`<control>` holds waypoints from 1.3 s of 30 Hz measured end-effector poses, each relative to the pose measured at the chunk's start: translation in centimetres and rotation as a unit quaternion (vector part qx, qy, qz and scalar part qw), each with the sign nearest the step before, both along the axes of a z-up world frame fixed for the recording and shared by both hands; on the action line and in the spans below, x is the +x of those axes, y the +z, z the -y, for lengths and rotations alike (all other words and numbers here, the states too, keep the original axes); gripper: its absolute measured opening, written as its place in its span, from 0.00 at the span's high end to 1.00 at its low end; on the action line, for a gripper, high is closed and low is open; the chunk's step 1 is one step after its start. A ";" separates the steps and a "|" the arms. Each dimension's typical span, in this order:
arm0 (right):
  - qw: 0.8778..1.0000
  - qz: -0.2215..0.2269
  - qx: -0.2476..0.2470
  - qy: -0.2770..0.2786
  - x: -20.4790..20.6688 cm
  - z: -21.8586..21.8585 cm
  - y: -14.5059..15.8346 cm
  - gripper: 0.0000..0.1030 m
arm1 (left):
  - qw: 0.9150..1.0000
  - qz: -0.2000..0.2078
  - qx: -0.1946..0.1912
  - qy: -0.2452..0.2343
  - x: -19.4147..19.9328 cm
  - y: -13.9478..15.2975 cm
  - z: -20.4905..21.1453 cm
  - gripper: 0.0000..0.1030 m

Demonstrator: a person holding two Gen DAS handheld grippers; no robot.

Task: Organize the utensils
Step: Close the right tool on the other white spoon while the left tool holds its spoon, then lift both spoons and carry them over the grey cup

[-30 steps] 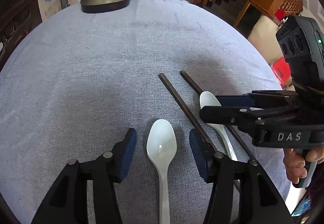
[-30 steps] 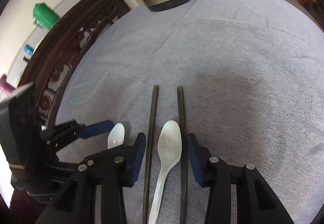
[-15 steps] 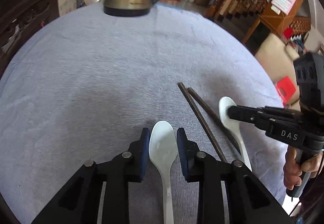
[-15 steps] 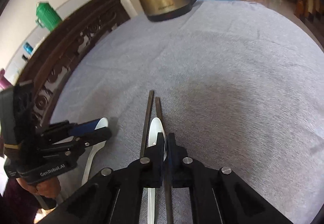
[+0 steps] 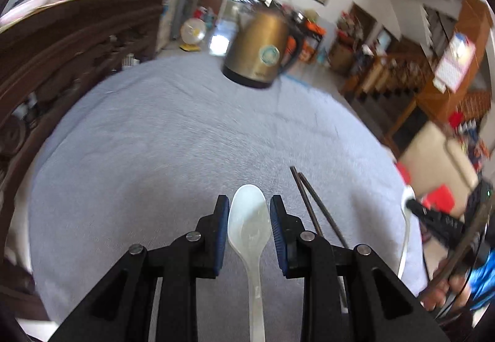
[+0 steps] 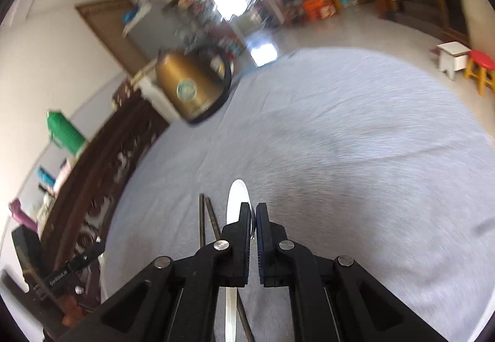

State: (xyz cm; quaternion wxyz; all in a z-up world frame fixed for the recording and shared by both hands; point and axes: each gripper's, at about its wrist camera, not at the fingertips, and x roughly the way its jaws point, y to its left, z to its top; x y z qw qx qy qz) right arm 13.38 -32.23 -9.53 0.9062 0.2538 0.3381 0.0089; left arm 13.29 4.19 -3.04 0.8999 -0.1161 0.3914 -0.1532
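Note:
My left gripper (image 5: pixel 249 212) is shut on a white plastic spoon (image 5: pixel 249 222), bowl forward, held above the grey tablecloth (image 5: pixel 173 156). My right gripper (image 6: pixel 253 215) is shut on a second white spoon (image 6: pixel 236 199), gripped edge-on and lifted off the cloth. Two dark chopsticks (image 5: pixel 312 202) lie side by side on the cloth, right of the left gripper; in the right wrist view the chopsticks (image 6: pixel 206 218) lie just left of the right gripper. The right gripper with its spoon (image 5: pixel 406 218) shows at the right edge of the left wrist view.
A gold electric kettle (image 5: pixel 263 51) stands at the far edge of the round table; it also shows in the right wrist view (image 6: pixel 191 85). A dark carved wooden cabinet (image 5: pixel 62 41) stands to the left. The left gripper body (image 6: pixel 71 270) shows at lower left.
Both grippers closed on their spoons and lifted them off the cloth, tilting the views upward. The chopsticks stayed on the table, close together.

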 end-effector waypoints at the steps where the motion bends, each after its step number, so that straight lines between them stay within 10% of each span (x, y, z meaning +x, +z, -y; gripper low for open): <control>1: 1.000 0.007 0.000 -0.008 -1.0 0.2 0.4 0.96 | 1.000 0.006 -0.002 0.009 -0.8 0.2 -0.3 0.73; 19: 0.986 0.150 -0.053 -0.058 -15.1 -5.1 7.0 0.96 | 0.993 0.107 -0.024 0.033 -13.7 5.9 0.8 0.72; 39: 0.962 0.238 -0.113 -0.067 -14.5 -11.8 6.7 0.96 | 0.967 0.240 -0.063 0.060 -14.5 7.0 5.6 0.72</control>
